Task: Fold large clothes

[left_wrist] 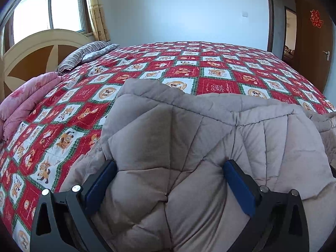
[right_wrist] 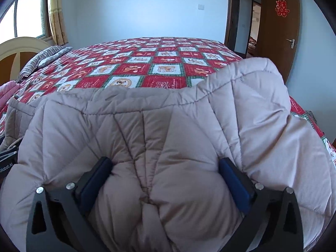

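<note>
A wide bed point(left_wrist: 210, 63) carries everything, spread with a red, white and green patchwork cover point(right_wrist: 147, 67) of cartoon squares. On it lie a puffy grey-beige quilted garment point(left_wrist: 189, 136) bunched at the near edge, a folded pink quilt point(left_wrist: 25, 105) at the left side, and a striped pillow point(left_wrist: 88, 52) by the headboard point(left_wrist: 31, 50)

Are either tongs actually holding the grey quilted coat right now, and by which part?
Cannot be told. Both the left tongs and right tongs stand wide open with puffy folds of the grey quilted coat bulging between the pads; which part is unclear.
</note>
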A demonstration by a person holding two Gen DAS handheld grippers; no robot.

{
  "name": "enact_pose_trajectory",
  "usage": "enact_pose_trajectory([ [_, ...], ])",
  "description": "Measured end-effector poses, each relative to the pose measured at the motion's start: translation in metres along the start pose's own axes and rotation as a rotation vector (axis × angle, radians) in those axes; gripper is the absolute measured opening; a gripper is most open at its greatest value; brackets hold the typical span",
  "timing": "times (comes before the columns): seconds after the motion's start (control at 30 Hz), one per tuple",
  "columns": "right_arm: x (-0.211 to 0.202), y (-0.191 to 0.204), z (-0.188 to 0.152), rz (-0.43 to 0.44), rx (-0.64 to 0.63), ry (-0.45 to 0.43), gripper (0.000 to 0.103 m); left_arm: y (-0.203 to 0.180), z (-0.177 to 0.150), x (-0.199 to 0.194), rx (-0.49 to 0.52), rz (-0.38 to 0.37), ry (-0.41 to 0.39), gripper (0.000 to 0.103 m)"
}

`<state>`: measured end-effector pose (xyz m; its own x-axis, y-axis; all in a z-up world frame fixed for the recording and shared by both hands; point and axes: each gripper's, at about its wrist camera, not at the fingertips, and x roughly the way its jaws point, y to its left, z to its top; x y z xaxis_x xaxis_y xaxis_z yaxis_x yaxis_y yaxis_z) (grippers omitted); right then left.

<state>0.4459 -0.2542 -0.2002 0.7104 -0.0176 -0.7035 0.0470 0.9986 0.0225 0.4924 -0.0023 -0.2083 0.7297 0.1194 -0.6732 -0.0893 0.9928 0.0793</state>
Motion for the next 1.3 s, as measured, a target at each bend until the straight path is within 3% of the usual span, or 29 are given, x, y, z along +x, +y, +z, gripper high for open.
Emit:
enact_pose_trajectory([
  [1.1, 0.015, 0.015, 0.001, -0.088, -0.061, 0.069, 0.103, -0.005, -0.002, 0.008, 0.020, 0.022, 0.028, 0.102],
  [1.2, 0.001, 0.017, 0.004, -0.112, -0.061, 0.086, 0.103, -0.004, -0.002, 0.008, 0.022, 0.022, 0.029, 0.102],
  [1.3, -0.039, 0.025, 0.001, -0.064, -0.013, -0.005, 0.103, -0.002, -0.002, 0.007, 0.016, 0.016, 0.025, 0.102],
])
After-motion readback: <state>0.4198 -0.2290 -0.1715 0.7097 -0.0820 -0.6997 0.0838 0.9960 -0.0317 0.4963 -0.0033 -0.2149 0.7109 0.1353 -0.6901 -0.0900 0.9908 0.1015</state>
